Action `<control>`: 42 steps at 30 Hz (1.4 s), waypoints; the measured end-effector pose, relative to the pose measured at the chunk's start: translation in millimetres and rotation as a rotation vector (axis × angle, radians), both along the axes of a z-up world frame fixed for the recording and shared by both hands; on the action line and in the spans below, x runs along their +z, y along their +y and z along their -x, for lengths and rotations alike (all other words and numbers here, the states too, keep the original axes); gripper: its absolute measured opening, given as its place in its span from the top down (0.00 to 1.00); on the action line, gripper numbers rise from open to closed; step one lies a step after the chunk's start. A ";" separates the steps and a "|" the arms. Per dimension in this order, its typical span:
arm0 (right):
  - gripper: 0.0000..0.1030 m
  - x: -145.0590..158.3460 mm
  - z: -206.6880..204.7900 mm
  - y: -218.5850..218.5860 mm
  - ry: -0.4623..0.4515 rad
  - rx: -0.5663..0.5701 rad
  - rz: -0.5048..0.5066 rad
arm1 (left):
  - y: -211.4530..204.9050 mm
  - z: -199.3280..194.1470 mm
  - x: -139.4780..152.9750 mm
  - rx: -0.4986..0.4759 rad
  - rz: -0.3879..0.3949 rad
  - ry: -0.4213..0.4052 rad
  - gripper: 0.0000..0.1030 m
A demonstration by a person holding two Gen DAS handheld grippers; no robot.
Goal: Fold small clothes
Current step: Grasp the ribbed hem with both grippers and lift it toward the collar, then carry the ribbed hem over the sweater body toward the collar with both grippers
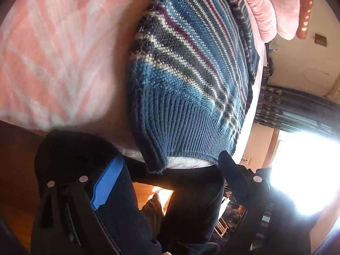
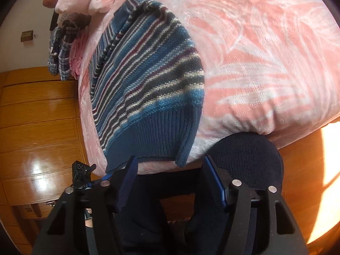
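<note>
A blue knit sweater [image 1: 182,80] with white, grey and maroon stripes lies flat on the pink leaf-patterned bed cover [image 1: 53,48], its ribbed hem at the bed's near edge. My left gripper [image 1: 170,170] is open just below that hem, and a hem corner hangs between its fingers without being pinched. In the right wrist view the same sweater [image 2: 148,85] ends right in front of my right gripper [image 2: 171,167], which is also open with nothing in it. Its left fingertip [image 2: 131,167] nearly touches the hem.
A person's dark trousers [image 1: 191,201] stand against the bed edge beneath both grippers. A folded pink blanket [image 1: 274,6] and plaid clothes [image 2: 61,48] lie at the far end of the bed. Wooden panelling [image 2: 38,116] is on the left, and a bright window [image 1: 308,170] glares.
</note>
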State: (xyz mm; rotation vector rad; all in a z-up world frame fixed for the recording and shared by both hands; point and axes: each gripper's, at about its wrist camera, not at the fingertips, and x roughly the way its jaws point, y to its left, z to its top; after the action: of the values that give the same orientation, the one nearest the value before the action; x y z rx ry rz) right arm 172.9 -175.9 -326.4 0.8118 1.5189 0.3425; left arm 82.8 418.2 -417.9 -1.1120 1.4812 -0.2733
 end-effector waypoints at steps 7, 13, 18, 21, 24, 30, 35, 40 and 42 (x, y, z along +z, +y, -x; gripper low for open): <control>0.39 -38.4 -2.2 25.7 0.078 -0.022 0.004 | -12.1 -12.7 -7.5 -0.001 -0.044 0.037 0.26; 0.91 -40.8 -7.8 38.0 0.045 -0.002 0.039 | -13.0 -14.8 -11.3 0.000 -0.034 0.080 0.92; 0.94 0.5 5.9 17.0 -0.072 -0.031 -0.101 | 10.8 9.2 18.8 0.125 0.091 -0.048 0.93; 0.94 35.9 6.0 8.2 -0.157 -0.039 -0.170 | 17.8 17.9 56.7 0.162 0.137 -0.149 0.93; 0.94 65.4 -8.1 9.9 -0.219 -0.037 -0.218 | 22.4 10.6 89.3 0.181 0.159 -0.216 0.93; 0.94 97.1 -67.9 10.7 -0.270 -0.053 -0.267 | 34.2 -34.5 128.9 0.209 0.193 -0.273 0.93; 0.94 102.6 -123.5 14.9 -0.282 -0.040 -0.249 | 42.6 -88.7 136.4 0.230 0.208 -0.264 0.93; 0.94 91.7 -175.0 22.2 -0.267 -0.036 -0.226 | 48.4 -141.2 125.0 0.244 0.200 -0.228 0.93; 0.94 83.1 -192.6 24.3 -0.252 -0.038 -0.218 | 49.9 -160.3 118.5 0.248 0.192 -0.214 0.93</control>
State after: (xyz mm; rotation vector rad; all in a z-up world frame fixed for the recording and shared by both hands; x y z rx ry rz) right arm 365.5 -151.6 -243.3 0.9298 1.2433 0.5680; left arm 243.1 468.1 -299.4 -1.3619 1.1328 -0.3542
